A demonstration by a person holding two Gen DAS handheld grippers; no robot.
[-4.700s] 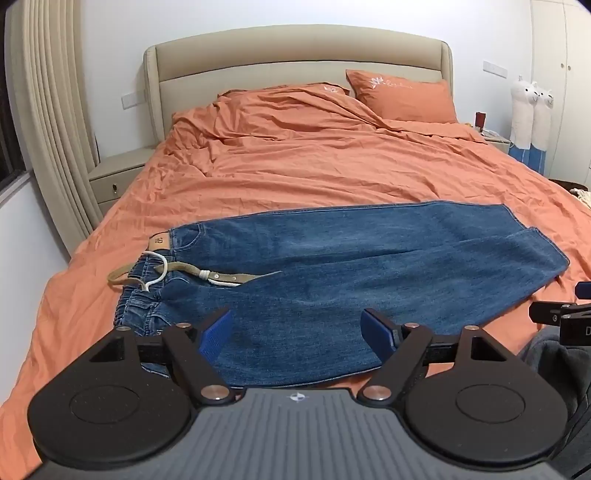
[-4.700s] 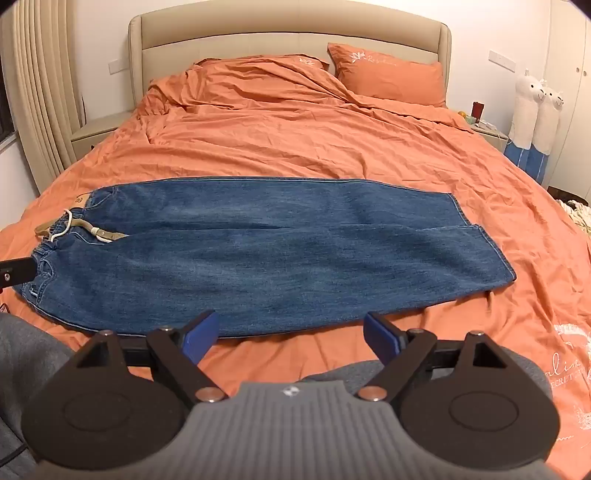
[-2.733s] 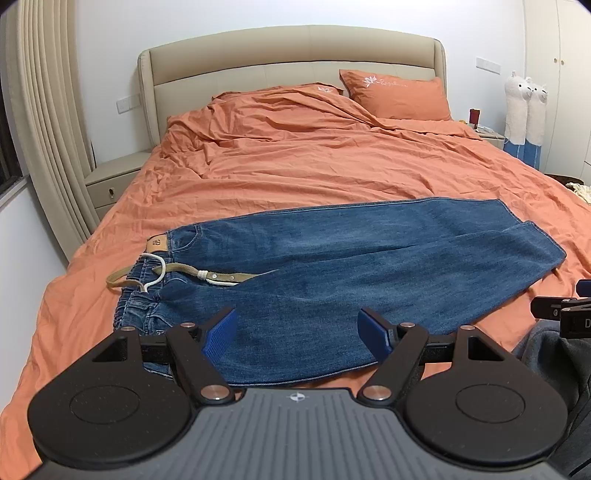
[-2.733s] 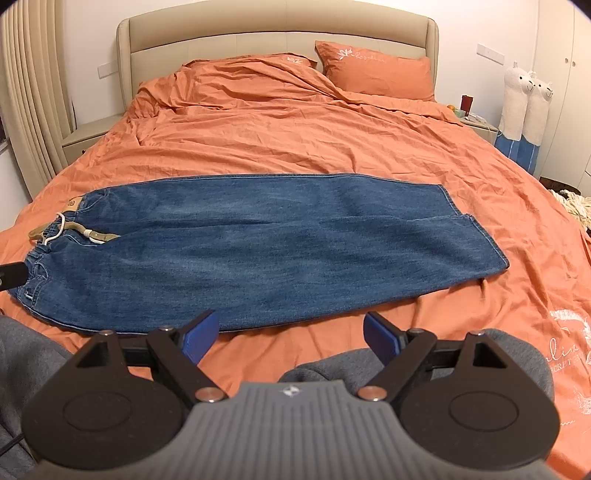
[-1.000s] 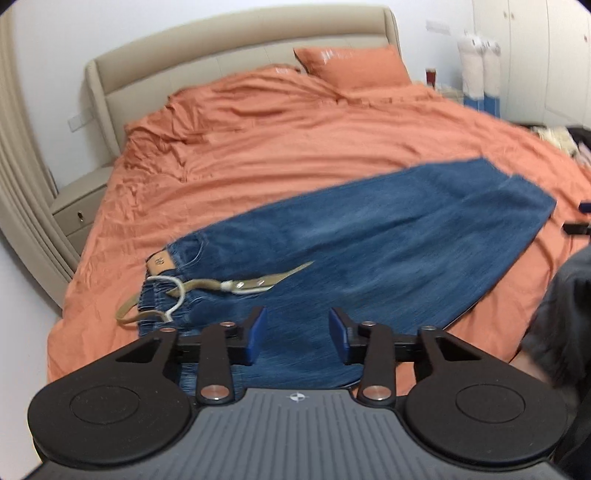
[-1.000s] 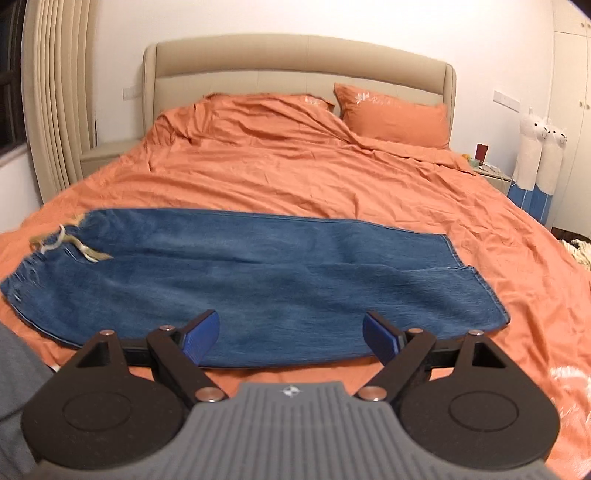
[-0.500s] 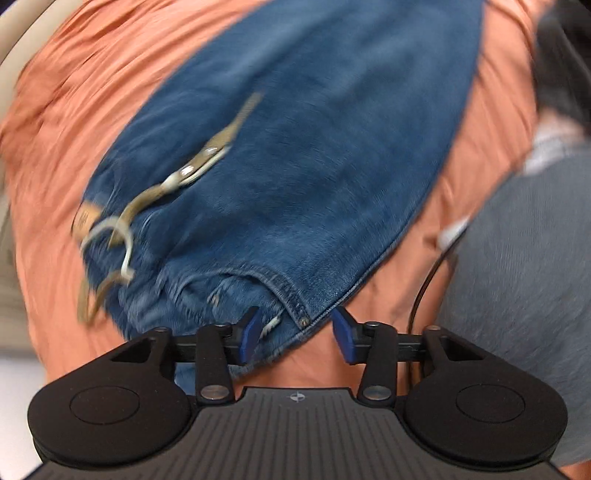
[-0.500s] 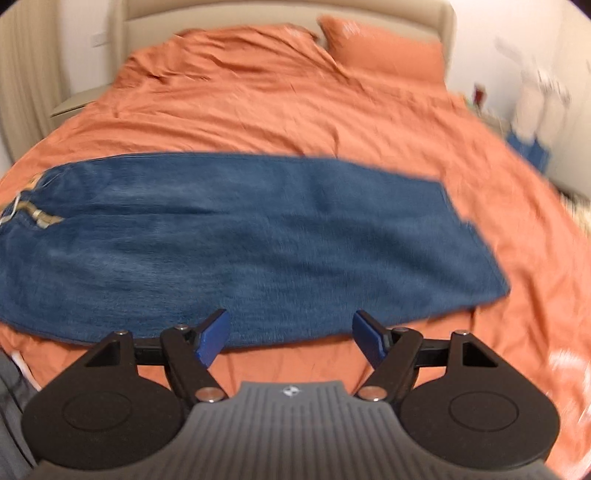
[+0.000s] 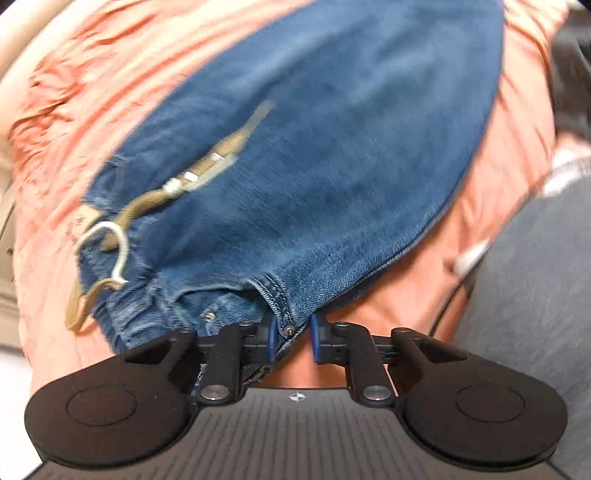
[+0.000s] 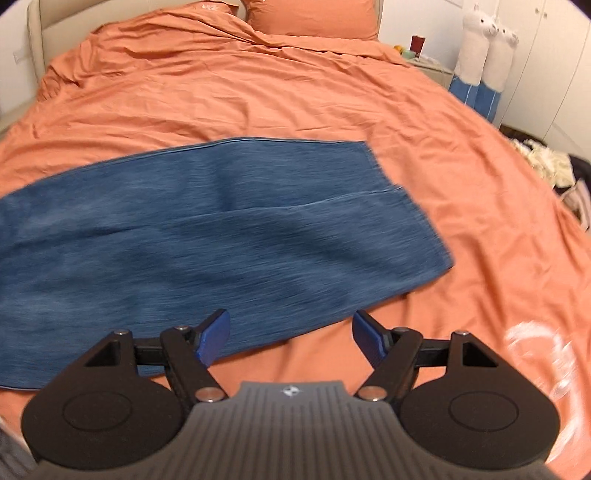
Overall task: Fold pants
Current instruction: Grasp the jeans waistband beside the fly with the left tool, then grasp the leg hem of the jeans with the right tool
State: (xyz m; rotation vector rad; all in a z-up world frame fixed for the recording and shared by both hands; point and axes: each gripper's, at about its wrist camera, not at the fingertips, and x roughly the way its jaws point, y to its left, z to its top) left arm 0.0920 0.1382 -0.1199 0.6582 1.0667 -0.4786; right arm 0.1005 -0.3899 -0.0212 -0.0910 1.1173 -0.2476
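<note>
Blue jeans lie flat across an orange bed, waist to the left with a tan belt and white drawstring. In the left wrist view, my left gripper is down at the near waistband corner, its blue pads narrowed around the seam with the rivet; a small gap shows on the right pad. In the right wrist view, the jeans' legs end at the hems on the right. My right gripper is open and empty, just above the near edge of the leg.
The orange duvet covers the bed, with a pillow at the headboard. Two plush alpacas and a nightstand stand at the right. Grey-clad legs of the person are at the bed's near side.
My left gripper dropped from above the bed down to the waistband corner and its jaws narrowed around it. My right gripper moved right and forward toward the leg's near edge, staying open.
</note>
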